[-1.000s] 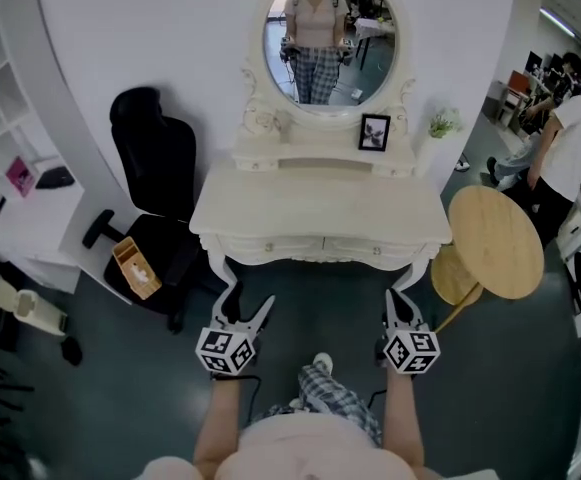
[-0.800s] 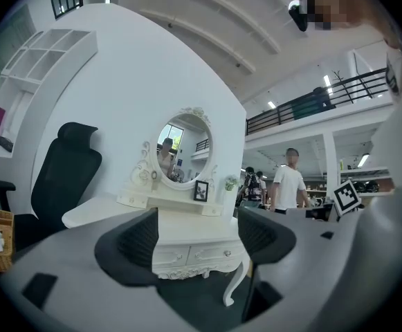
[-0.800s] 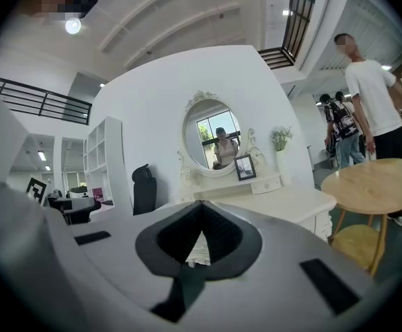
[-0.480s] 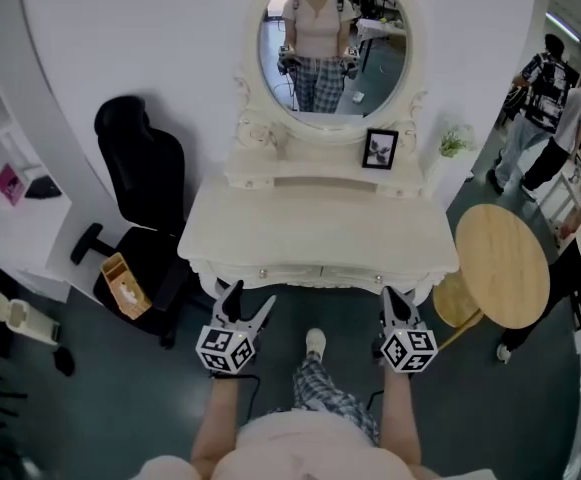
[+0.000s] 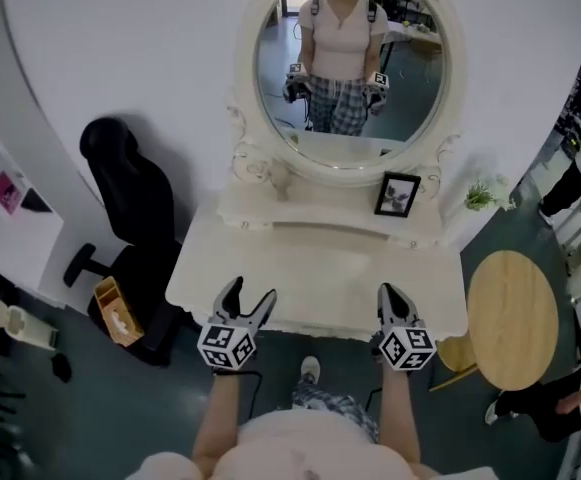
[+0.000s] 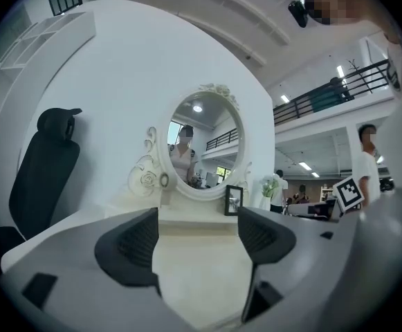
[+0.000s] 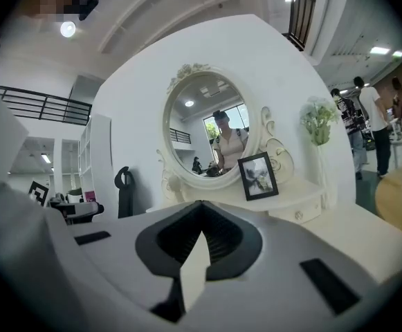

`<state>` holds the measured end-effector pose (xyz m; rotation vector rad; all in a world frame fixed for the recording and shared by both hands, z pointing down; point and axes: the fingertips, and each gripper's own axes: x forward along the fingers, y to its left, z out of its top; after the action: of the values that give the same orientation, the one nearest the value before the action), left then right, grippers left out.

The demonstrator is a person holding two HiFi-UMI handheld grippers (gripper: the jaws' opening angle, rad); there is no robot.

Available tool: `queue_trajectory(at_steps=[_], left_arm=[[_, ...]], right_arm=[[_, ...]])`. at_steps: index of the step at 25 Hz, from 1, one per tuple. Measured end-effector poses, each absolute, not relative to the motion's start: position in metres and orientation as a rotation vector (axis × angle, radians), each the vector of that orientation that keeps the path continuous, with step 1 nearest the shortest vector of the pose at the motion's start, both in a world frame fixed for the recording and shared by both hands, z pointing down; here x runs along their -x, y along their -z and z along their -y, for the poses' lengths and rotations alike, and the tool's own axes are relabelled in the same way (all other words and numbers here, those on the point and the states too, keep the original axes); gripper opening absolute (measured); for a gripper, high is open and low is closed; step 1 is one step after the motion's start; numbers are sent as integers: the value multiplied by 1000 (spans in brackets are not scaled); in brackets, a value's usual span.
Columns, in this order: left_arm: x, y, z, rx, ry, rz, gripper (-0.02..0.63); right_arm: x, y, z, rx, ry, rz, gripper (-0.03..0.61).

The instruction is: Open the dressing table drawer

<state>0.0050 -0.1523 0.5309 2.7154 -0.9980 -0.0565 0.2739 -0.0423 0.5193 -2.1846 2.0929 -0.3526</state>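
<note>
The white dressing table [image 5: 320, 264] stands against the wall, with an oval mirror [image 5: 345, 68] above it. From above, its drawer fronts are hidden under the front edge of the top. My left gripper [image 5: 250, 296] hovers over the front left of the tabletop, open and with nothing in it. In the left gripper view the tabletop [image 6: 194, 282] shows between the spread jaws of that gripper [image 6: 197, 237]. My right gripper [image 5: 389, 294] is over the front right edge, shut and holding nothing. Its jaws meet in the right gripper view [image 7: 201, 237].
A framed photo [image 5: 398, 194] and a small plant [image 5: 482, 194] stand on the raised back shelf. A black office chair [image 5: 130, 198] and a wooden box [image 5: 115, 308] are to the left. A round wooden side table [image 5: 513, 318] is to the right. People stand at the far right.
The person has stepped closer, so the table now fills more of the head view. Both grippers now lie over its front edge, and the drawer fronts have dropped out of sight.
</note>
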Motion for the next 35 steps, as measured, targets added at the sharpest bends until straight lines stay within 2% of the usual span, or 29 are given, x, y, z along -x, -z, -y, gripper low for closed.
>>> queue_trajectory(at_steps=[6,15,26,35], left_arm=[[-42,-524,227,-2704,55,1062,348],[-53,-530,280,-2656,34,1115,348],[-37,-536,322,-2617,-3,1145,347],[-9,-571,352,-2535,-69,1223,347]], right_arm=[[-315,-508,132,2148,355,-2129,15],[-323,-505,197,2104,380,-2185,15],[-306,-508,242,2080,425,-2216,15],[-255,-534,283,1968,519,-2350,15]])
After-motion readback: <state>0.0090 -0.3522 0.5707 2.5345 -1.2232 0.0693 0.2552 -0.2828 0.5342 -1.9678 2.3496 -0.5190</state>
